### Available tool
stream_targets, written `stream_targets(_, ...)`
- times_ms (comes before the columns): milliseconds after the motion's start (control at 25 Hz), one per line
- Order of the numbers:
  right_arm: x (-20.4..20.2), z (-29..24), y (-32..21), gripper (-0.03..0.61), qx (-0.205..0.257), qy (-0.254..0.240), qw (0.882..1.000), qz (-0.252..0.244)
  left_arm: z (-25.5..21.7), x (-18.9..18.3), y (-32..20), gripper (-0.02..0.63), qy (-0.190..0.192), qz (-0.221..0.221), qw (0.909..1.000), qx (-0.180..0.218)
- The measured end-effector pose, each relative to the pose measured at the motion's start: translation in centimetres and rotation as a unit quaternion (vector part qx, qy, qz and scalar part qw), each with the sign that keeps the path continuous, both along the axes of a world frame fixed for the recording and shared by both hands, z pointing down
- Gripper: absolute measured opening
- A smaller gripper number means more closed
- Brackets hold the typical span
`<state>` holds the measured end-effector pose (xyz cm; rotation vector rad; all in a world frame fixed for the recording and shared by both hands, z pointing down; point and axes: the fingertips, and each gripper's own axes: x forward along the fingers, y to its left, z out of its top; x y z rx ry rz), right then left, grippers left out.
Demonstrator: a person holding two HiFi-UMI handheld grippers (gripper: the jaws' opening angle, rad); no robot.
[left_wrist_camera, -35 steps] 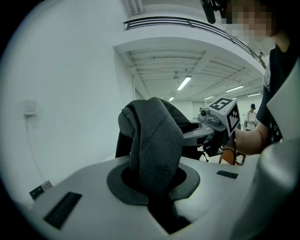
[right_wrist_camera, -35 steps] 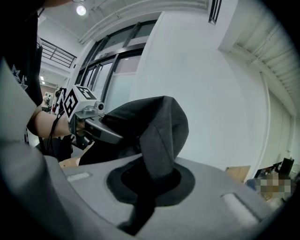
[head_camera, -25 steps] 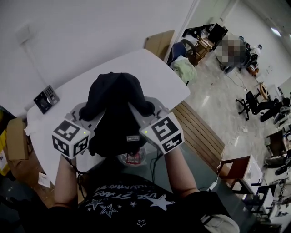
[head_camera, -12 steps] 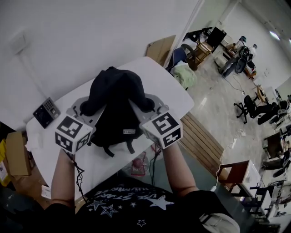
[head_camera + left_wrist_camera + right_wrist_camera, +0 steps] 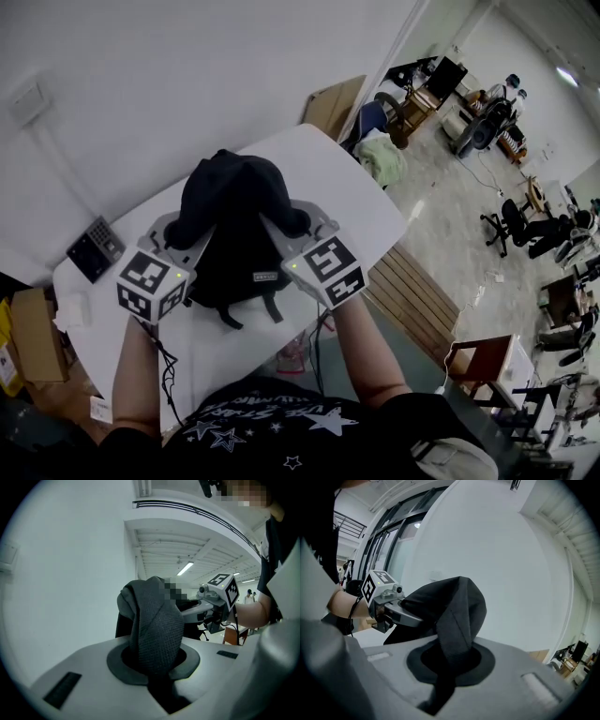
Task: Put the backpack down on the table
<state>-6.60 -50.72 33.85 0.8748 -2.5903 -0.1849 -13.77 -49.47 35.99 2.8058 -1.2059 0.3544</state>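
A black backpack (image 5: 234, 234) hangs between my two grippers above the white table (image 5: 356, 192). Its top bulges up, and its lower end with the loose straps (image 5: 246, 309) is over the tabletop near the front edge; I cannot tell if it touches. My left gripper (image 5: 176, 232) is shut on a fold of the backpack's fabric (image 5: 154, 630) at its left side. My right gripper (image 5: 296, 219) is shut on another fold (image 5: 457, 616) at its right side. Each gripper view shows the other gripper across the bag: the right gripper (image 5: 220, 592) and the left gripper (image 5: 384, 597).
A dark keypad device (image 5: 94, 249) lies on the table's left part. A cardboard box (image 5: 33, 319) stands on the floor at the left. Wooden slats (image 5: 412, 286), a stool (image 5: 483, 356) and office chairs (image 5: 520, 211) are to the right. The wall is just behind the table.
Both grippers have carried the backpack away from the person and out over the table. Its lower end, earlier hanging in front of the table's edge, is now over the tabletop.
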Motion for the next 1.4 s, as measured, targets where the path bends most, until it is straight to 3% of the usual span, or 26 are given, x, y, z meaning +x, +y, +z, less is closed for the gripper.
stream_targets(200,-0.3,0.5,-0.7,0.015,0.004,-0.003,1.0,-0.005,0.4,-0.3,-0.7,0.054,0.01,-0.004,0.9999,-0.005)
stream_targets(520,0.1,1.9,-1.3,0.017,-0.001,-0.046,0.999,0.001,1.8,0.0,-1.0,0.054,0.024,0.002,0.9988,0.042)
stream_targets(960,0.1,2.6,-0.4,0.017,0.047,-0.044,0.998,0.008,3.1,-0.1,-0.3,0.054,0.071,0.003,0.9968,0.037)
stream_targets(1160,0.3,2.6,0.2,0.017,0.049,-0.048,0.998,0.006,3.3,0.0,0.1,0.054,0.074,-0.004,0.9964,0.041)
stream_targets(1400,0.4,2.6,0.7,0.025,0.06,-0.038,0.997,-0.001,3.1,0.1,0.7,0.057,0.051,-0.014,0.9975,0.046)
